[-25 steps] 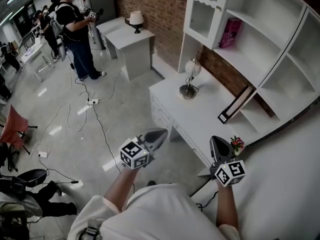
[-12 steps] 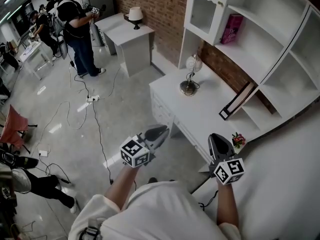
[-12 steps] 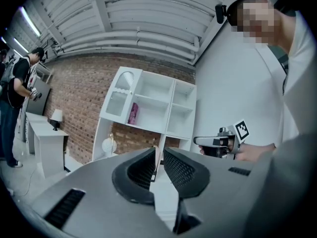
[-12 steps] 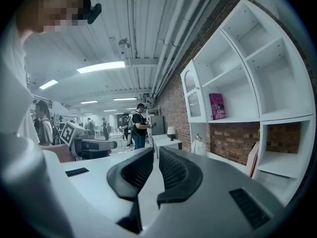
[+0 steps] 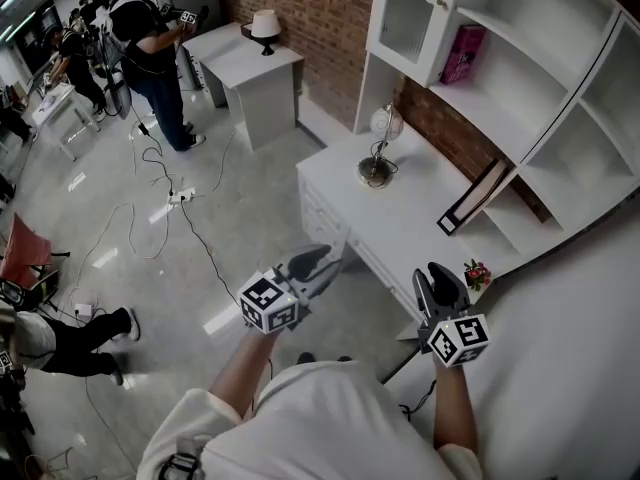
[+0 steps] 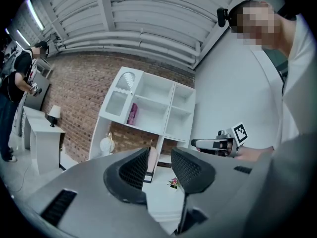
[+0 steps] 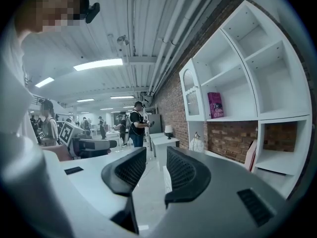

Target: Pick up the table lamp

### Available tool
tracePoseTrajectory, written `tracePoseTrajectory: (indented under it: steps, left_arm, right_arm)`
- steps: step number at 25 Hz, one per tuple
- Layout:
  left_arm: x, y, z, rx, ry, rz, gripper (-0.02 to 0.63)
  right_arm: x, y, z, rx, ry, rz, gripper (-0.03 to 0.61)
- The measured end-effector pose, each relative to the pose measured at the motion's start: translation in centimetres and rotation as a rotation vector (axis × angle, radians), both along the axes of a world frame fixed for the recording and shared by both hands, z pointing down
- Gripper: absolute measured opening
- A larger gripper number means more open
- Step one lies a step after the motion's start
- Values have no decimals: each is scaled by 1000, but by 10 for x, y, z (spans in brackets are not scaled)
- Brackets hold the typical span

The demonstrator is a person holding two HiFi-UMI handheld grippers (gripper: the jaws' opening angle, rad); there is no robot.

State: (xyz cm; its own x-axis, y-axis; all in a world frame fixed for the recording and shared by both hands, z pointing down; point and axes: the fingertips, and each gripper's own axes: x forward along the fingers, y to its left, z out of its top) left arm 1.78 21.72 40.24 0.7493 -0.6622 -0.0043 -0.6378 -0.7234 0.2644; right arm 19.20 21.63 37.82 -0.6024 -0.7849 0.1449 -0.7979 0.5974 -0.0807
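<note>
The table lamp (image 5: 377, 146), with a round glass shade and a metal foot, stands at the far end of the white desk (image 5: 400, 233). It also shows in the left gripper view as a table lamp (image 6: 106, 144) and in the right gripper view as a table lamp (image 7: 197, 142). My left gripper (image 5: 322, 264) hovers off the desk's front edge, well short of the lamp. My right gripper (image 5: 441, 276) hangs over the desk's near end. Both sets of jaws are opening, with nothing between them in either gripper view: left gripper (image 6: 159, 165), right gripper (image 7: 156, 167).
A framed picture (image 5: 470, 200) leans under the white shelf unit (image 5: 520, 98), which holds a pink book (image 5: 463, 53). A small flower pot (image 5: 476, 275) sits near my right gripper. A second desk with another lamp (image 5: 265, 26) stands farther off, beside a person (image 5: 150, 48). Cables lie across the floor (image 5: 150, 228).
Both grippers' jaws have gone from shut to parted. The hands have stayed about where they were. People in the background have shifted.
</note>
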Motion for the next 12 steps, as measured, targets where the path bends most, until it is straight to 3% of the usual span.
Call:
tracePoseTrajectory:
  steps: [12]
  left_arm:
    - [-28,3,12,-20,12,21,179]
  right_arm:
    - [-26,9,9,-8,21,34,154]
